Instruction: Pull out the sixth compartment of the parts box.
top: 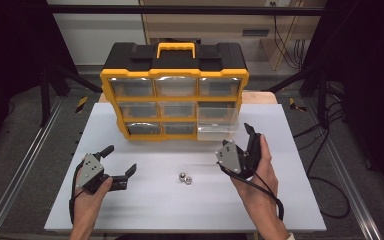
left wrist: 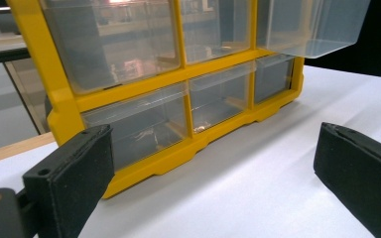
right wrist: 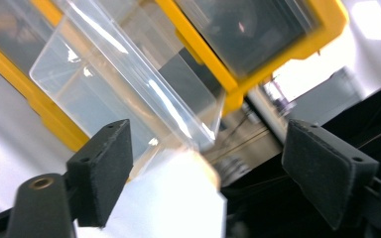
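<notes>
The clear drawer (top: 218, 121) stands pulled out of the right column of the yellow organizer (top: 174, 90), jutting over the white table (top: 145, 210). The right gripper (top: 239, 142) hangs just in front of the drawer's right corner, jaws spread wide with nothing between them; in the right gripper view the drawer (right wrist: 129, 94) seems clear of both pads, though blur makes that uncertain. Two small metal balls (top: 185, 177) lie between the hands. The left gripper (top: 120, 161) rests at the table's left, wide open and empty.
</notes>
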Available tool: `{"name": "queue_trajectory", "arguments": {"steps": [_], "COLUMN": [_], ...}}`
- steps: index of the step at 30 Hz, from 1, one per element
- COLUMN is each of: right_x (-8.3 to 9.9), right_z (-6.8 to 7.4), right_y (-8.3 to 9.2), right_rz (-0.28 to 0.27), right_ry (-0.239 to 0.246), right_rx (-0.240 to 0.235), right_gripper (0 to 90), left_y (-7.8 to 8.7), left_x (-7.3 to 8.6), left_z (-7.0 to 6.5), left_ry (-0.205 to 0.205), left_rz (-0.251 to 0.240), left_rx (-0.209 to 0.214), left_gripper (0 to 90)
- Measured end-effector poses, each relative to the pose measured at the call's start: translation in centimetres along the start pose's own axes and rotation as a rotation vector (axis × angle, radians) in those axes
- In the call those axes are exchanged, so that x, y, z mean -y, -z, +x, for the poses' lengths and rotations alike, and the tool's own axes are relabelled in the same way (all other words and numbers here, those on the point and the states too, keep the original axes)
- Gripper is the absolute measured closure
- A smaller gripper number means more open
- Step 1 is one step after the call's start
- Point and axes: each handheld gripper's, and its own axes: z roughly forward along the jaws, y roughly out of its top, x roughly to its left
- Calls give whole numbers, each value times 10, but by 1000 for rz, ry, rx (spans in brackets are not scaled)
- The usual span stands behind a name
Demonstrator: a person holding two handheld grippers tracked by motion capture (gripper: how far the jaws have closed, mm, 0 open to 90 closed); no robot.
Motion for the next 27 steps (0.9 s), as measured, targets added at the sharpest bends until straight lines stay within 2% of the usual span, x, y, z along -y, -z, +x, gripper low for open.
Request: {"name": "queue_trajectory", "arguments": {"steps": [3,5,7,9,11,12,13,14,17,20,22,23,25,27], "right_x": [14,24,30,48,61,67,74,77,92,102,106,107,112,118], "right_z": [-10,-15,-17,-23,-26,-26,-25,-25,-21,-19,-19,-18,-17,-18], "right_y": [3,1,0,-6,-9,-10,-11,-11,-11,-8,-6,-4,-3,-4], "right_rz": [6,12,10,10,13,15,9,4,-14,-23,-27,-36,-73,-115], "right_ry": [-109,-164,-182,-214,-236,-255,-295,-309,-390,-434,-473,-498,-546,-621], "right_rx": [-37,-55,-66,-69,-81,-97,-125,-131,-185,-237,-265,-280,-308,-354], "right_gripper": [162,143,137,120,103,92,90,90,106,117,112,111,114,111], "left_y": [-4,-7,-7,-7,-8,-9,-10,-11,-13,-11,-12,-13,-15,-19], "left_x": [1,0,-1,-5,-7,-9,-9,-10,-16,-22,-24,-26,-30,-33], "left_z": [-1,-3,-3,-11,-17,-20,-21,-24,-33,-37,-40,-41,-42,-41], "left_ry": [-2,4,12,51,55,68,71,73,62,53,55,41,43,32], "left_rz": [16,20,29,49,66,66,64,70,94,110,129,147,168,196], "left_rx": [17,30,33,47,56,61,66,74,100,118,111,113,128,142], "left_gripper": [23,23,25,29,29,29,29,29,29,29,30,30,31,35]}}
